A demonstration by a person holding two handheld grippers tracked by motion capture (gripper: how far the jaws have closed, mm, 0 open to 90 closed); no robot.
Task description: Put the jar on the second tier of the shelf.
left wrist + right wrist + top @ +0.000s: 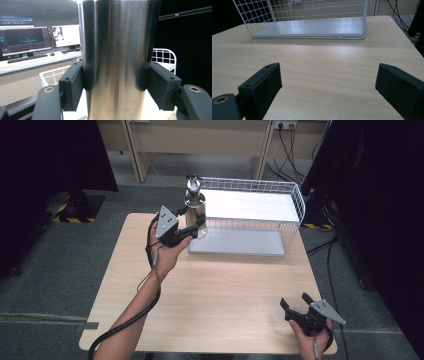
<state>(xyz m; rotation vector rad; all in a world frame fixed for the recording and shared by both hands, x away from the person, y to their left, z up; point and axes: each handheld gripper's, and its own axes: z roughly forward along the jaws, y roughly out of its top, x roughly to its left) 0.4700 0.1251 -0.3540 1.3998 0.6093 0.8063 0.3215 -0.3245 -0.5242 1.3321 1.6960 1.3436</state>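
Observation:
A shiny steel bottle (195, 206) with a dark cap stands upright at the left end of the white wire basket (295, 200), lifted off the table. My left gripper (192, 227) is shut on its lower body. In the left gripper view the steel bottle (117, 60) rises between both black pads (75, 85), which press on its sides. My right gripper (297, 301) rests near the table's front right corner, jaws open. In the right gripper view the right gripper (328, 87) has nothing between its fingers and faces the wire basket (312, 10).
The basket has a white floor (240, 242) and sits at the back of the light wooden table (215, 290). Desk legs and cables stand behind it. Dark curtains flank both sides. Monitors (25, 40) on a desk appear in the left gripper view.

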